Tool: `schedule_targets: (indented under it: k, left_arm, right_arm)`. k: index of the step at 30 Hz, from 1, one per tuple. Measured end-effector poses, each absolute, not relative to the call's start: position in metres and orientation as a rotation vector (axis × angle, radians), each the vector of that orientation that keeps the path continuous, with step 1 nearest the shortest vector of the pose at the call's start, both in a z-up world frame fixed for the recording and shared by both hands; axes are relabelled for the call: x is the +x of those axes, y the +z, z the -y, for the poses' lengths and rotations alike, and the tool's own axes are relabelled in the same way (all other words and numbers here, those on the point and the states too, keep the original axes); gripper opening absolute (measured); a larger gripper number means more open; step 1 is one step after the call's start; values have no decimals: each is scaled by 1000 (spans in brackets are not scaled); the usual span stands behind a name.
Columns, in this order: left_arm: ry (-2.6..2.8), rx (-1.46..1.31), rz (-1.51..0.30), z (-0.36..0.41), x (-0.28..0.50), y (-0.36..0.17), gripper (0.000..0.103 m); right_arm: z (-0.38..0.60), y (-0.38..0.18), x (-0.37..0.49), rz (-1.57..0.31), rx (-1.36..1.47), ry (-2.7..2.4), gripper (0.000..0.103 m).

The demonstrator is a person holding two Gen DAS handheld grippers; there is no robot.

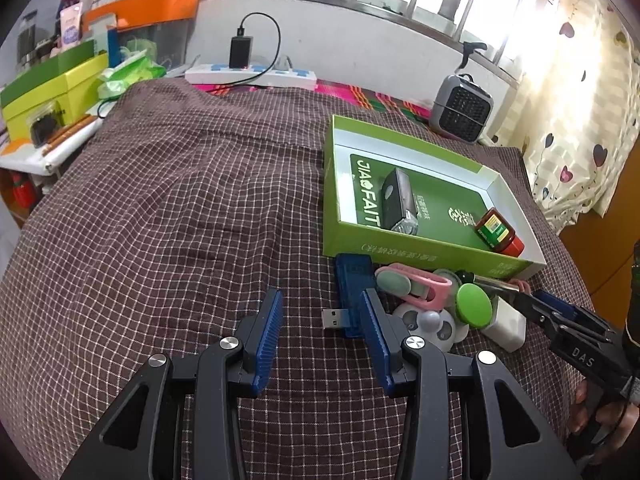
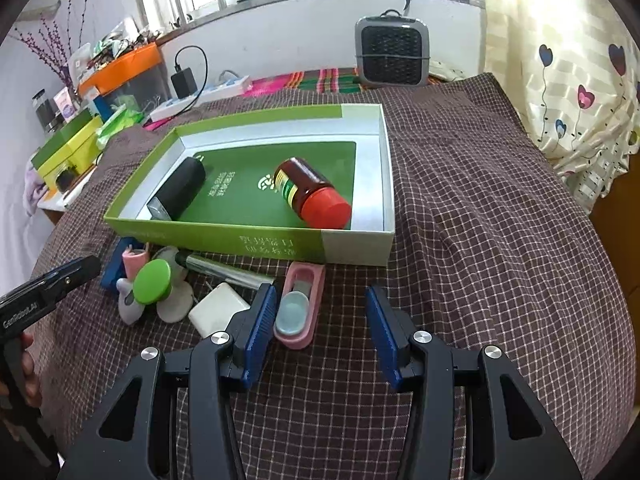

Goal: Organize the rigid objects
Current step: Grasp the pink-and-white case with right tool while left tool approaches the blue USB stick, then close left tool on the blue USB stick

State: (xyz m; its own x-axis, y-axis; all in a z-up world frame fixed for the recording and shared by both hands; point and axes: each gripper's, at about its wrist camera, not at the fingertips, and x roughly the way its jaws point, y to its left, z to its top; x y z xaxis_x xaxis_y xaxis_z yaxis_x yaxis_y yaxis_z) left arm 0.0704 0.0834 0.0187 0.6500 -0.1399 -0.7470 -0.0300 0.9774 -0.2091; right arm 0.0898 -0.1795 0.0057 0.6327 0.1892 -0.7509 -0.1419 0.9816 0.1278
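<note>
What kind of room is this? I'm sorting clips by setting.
Probably a home bedroom or living room: a heart-print curtain, a small heater under the window, and a cluttered side shelf with an orange bin beside the checked cloth.

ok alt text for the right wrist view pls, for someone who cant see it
An open right gripper hovers empty over a checked cloth, facing a shallow green box that holds a red-capped brown bottle and a black device, both lying down. Small items, among them a pink clip and white charger, lie before the box.
</note>
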Motion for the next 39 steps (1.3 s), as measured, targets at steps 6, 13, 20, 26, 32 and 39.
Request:
schedule_targets:
  k: [6, 13, 20, 26, 32, 39]
  left_arm:
    - [-82, -215, -870, -84, 73, 17, 39]
    - [-105, -211, -877, -82, 74, 16, 39]
    - [-115, -200, -883, -77, 73, 15, 39]
    - [-113, -172, -893, -70, 78, 14, 39]
    - [-96, -124, -911, -61, 85, 10, 39]
    - [-67, -74, -913, -56, 90, 8, 39]
  right_arm:
    - [176, 0, 95, -893, 29, 160, 47]
    - [179, -1, 95, -885, 13, 134, 38]
    - [181, -1, 92, -878, 13, 132, 19]
    - [185, 0, 88, -868, 27, 128, 19]
    - [190, -2, 86, -871, 48, 132, 19]
    - [192, -2, 85, -870, 62, 144, 19]
